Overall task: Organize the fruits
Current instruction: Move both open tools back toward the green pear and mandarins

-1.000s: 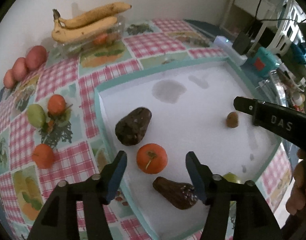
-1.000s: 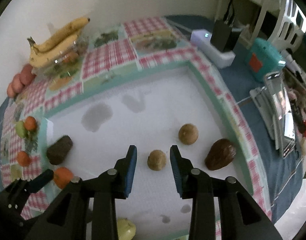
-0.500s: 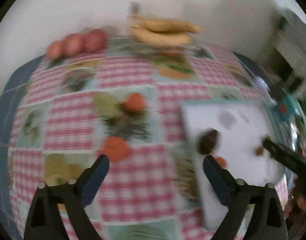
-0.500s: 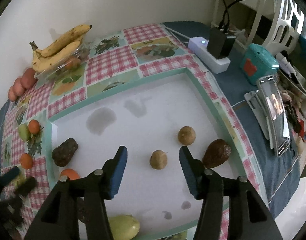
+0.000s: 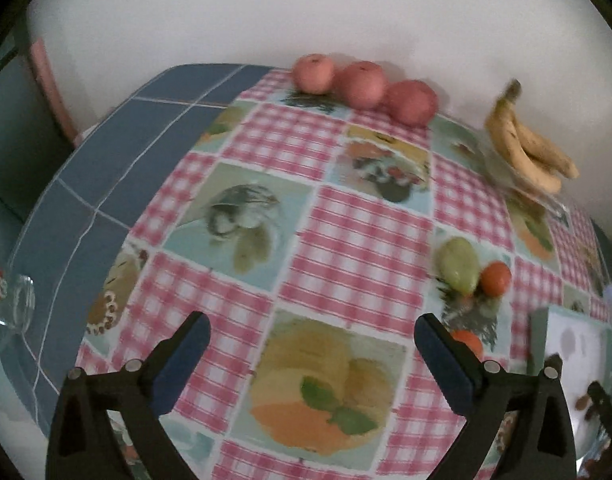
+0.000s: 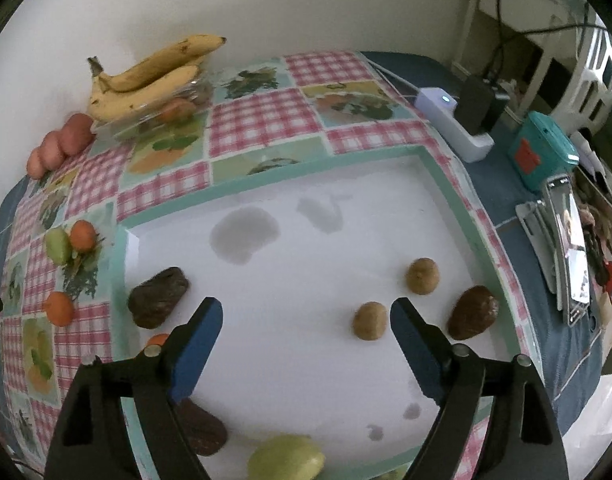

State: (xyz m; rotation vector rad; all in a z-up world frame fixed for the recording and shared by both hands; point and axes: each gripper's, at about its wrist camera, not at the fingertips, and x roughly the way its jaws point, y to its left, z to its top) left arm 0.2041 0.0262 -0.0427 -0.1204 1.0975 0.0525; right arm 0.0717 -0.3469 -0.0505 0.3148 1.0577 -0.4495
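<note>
Over the white tray, the right gripper is spreading its fingers, a brown fruit loose between them. Left gripper is still opening, empty, above the checked worktop.

You work at a table under a checked cloth printed with fruit pictures, laid over a blue cloth. A plain pale wall stands right behind it. To your right sit a white power strip with a black plug, a teal box and a phone on a stand. White chairs stand beyond. Light is soft and dim.
</note>
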